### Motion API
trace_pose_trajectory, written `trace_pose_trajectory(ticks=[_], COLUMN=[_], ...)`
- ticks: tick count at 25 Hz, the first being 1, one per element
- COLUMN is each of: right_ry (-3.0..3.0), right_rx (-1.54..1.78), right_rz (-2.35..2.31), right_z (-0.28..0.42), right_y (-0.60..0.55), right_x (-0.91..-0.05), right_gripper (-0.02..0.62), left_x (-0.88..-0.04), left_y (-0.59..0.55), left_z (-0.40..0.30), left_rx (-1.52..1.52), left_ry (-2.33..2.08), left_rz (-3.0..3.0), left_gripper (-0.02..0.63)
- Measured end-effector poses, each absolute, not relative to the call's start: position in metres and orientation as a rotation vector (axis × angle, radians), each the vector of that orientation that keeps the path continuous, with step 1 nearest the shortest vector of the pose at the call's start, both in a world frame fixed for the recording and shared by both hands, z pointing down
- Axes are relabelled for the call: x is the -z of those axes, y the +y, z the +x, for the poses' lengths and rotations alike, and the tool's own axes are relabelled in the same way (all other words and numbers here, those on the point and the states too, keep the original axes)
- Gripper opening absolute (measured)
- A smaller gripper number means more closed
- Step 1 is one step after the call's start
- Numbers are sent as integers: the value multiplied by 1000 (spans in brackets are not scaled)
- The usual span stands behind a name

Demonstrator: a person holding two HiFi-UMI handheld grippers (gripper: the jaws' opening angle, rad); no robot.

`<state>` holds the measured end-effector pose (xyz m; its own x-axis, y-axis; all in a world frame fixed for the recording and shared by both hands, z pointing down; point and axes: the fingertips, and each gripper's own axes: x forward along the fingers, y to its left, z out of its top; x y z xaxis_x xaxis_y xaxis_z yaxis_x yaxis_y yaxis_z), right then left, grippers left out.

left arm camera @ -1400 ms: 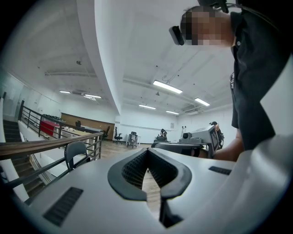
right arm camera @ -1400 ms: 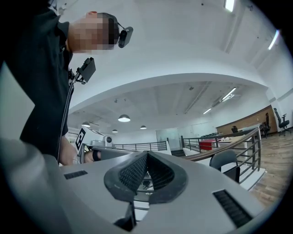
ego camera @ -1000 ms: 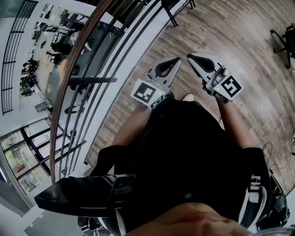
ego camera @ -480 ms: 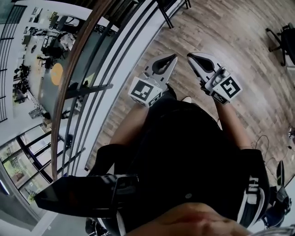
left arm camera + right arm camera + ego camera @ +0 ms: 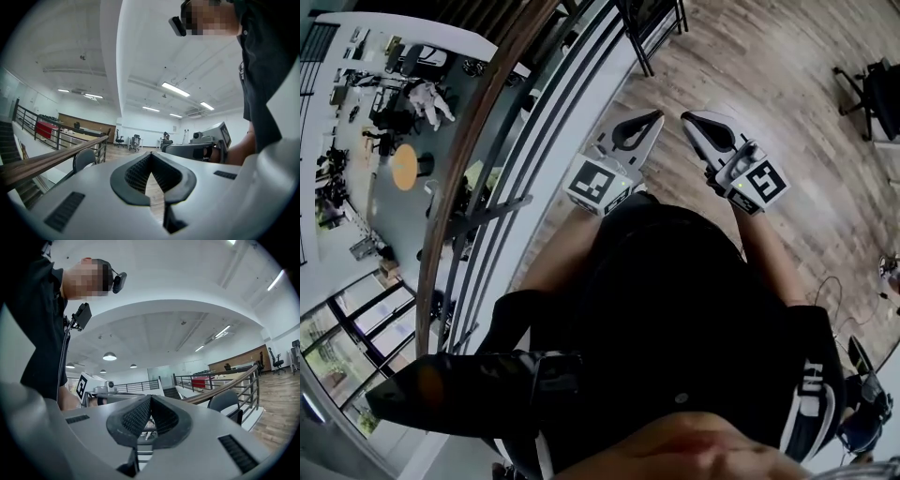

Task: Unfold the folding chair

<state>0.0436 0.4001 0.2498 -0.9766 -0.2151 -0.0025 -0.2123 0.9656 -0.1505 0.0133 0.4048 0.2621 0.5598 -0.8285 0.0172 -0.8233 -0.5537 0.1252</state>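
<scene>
A dark chair [image 5: 652,28] stands by the railing at the head view's top edge; only its black legs show there. Its rounded back [image 5: 84,159] appears low and left in the left gripper view, and the same chair [image 5: 226,404] sits at the right of the right gripper view. Both grippers are held side by side in front of the person's body, well short of the chair. My left gripper [image 5: 656,117] is shut with nothing in it, its ribbed pads meeting [image 5: 151,155]. The right gripper [image 5: 686,117] is shut and empty too [image 5: 150,397].
A railing with a wooden handrail [image 5: 487,103] curves along the left, with a lower floor far below it. Wood plank floor [image 5: 769,75] stretches ahead. A black office chair [image 5: 872,94] stands at the right edge. Cables [image 5: 839,291] lie at lower right.
The floor and railing have slid toward the person, and the chair legs at the top have come further into view. Both grippers kept their shut pose in front of the body.
</scene>
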Motion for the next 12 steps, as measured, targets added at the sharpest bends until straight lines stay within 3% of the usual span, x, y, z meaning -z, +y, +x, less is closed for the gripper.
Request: trace_pose_trajectory(ticks=[6, 12], right_ry=[3116, 3125], right_rx=[236, 207], right_rz=[-382, -384], right_z=[7, 9], right_y=[372, 325], right_x=[-254, -275], right_gripper=[8, 8], left_x=[-261, -283], left_y=[378, 334], left_z=[-28, -27], left_rx=[62, 81], left_ry=[-1394, -1418], left_rz=[2677, 2684], left_gripper=[3, 3])
